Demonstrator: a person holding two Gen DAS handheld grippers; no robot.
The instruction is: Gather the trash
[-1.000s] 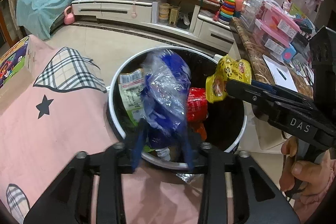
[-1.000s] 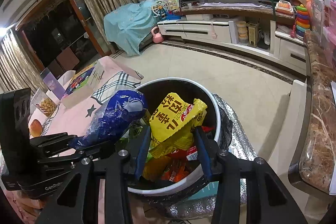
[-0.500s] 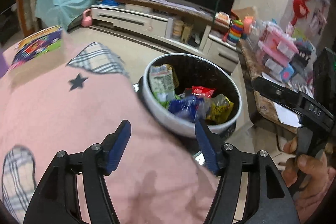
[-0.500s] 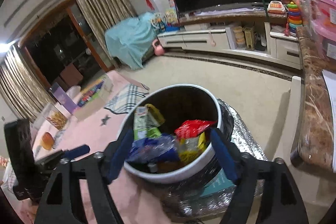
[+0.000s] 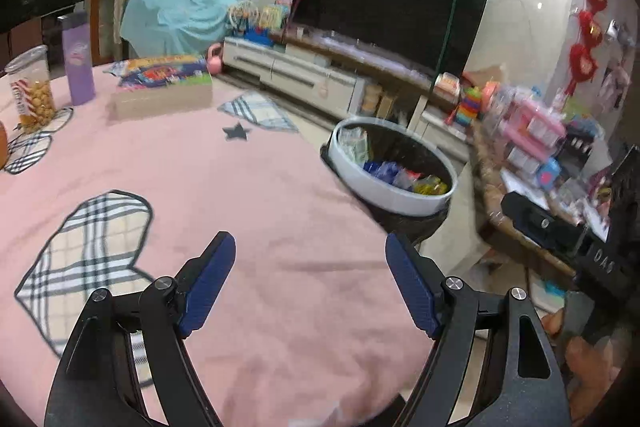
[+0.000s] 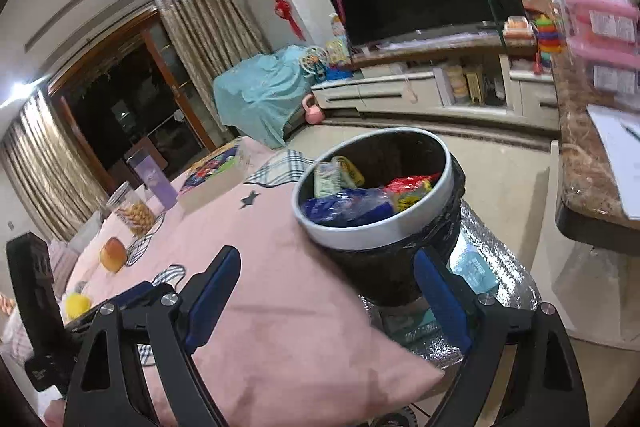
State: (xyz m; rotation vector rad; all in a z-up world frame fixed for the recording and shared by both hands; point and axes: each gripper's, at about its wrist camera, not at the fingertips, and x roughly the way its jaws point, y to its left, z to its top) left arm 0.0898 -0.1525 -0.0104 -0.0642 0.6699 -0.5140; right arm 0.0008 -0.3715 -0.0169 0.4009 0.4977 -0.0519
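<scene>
Both grippers hang spread and empty: the left gripper [image 5: 310,287] over the pink tablecloth [image 5: 240,195], the right gripper [image 6: 328,297] at the cloth's near edge, just before the bin [image 6: 376,227]. One white-rimmed bin stands beside the table edge, holding a blue wrapper [image 6: 348,207], a red one [image 6: 412,183], a yellow one [image 5: 430,185] and a green-white packet [image 6: 328,179]. One snack jar [image 5: 30,89] and one purple bottle [image 5: 80,67] stand at the far side.

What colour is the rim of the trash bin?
White, on the trash bin; the right wrist view shows it best.
</scene>
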